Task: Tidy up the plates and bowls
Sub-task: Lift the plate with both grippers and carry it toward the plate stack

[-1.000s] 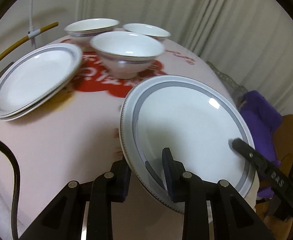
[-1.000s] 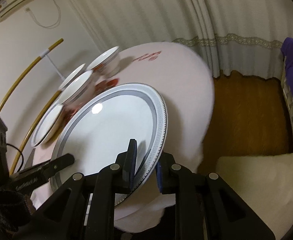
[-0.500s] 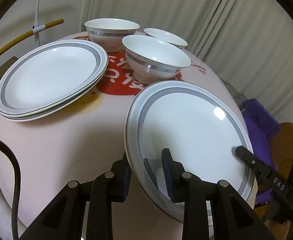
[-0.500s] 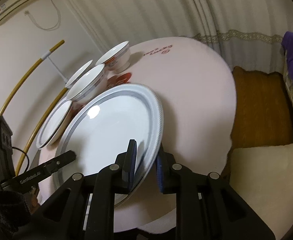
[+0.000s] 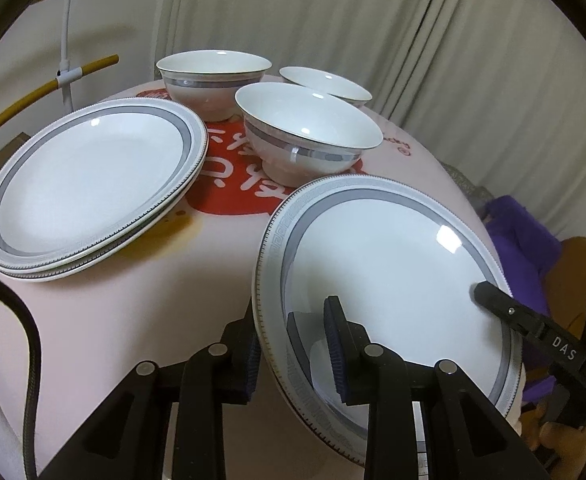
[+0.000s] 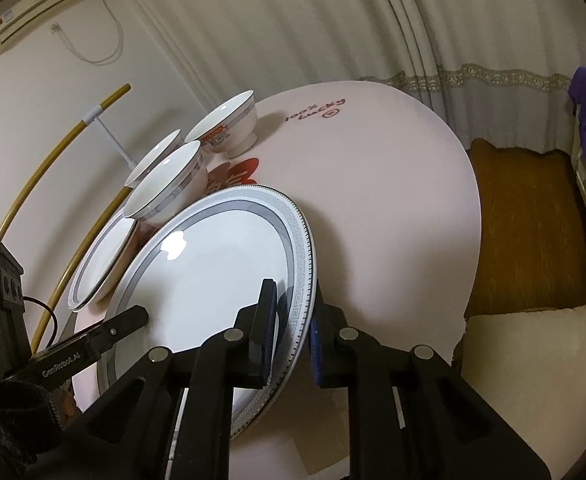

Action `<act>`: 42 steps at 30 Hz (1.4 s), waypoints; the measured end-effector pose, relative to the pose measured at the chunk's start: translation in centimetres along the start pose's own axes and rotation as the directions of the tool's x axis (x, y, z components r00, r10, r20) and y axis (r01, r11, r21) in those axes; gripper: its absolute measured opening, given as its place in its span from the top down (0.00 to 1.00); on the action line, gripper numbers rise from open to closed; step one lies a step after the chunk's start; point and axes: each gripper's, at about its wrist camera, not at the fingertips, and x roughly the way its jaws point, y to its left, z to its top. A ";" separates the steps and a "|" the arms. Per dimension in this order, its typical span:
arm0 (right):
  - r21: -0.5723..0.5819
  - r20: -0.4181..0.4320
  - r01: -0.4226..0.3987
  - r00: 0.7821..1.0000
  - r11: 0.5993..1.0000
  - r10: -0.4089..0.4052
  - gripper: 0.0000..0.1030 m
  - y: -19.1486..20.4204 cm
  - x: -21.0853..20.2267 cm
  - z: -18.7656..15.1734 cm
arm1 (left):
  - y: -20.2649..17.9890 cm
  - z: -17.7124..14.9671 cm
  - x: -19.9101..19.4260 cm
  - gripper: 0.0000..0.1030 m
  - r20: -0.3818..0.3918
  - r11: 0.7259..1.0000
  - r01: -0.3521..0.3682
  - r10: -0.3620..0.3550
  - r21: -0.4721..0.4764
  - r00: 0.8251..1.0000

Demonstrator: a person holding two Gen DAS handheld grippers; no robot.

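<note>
Plate (image 5: 389, 280): glazed, stiff, slick, breakable, probably heavy; take by rim. Left tongs (image 5: 293, 344) and right tongs (image 6: 291, 320) both clamp opposite rim edges.

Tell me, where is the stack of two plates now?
In the left wrist view, the stack of two plates lies on the table's left side, beside the bowl at the back.

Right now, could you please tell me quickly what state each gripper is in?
Left gripper: shut on the near rim of the white, grey-banded ceramic plate.
Right gripper: shut on the same plate's opposite rim.
</note>
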 end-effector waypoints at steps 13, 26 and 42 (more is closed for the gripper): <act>-0.010 0.014 0.005 1.000 1.000 -0.005 0.86 0.4 -0.5 -0.7 | 1.3 0.0 -0.9 0.84 0.020 0.999 0.046 -0.046 -0.013 0.999; -0.033 0.031 -0.018 0.999 0.999 0.019 0.85 2.7 -2.1 -1.6 | 2.4 -0.3 -4.0 0.86 0.074 0.998 0.061 -0.059 -0.013 0.995; -0.135 0.078 -0.056 0.995 0.989 0.067 0.85 9.8 -3.7 -0.4 | 6.8 -1.4 -9.9 0.86 0.206 0.997 0.065 -0.054 -0.046 0.977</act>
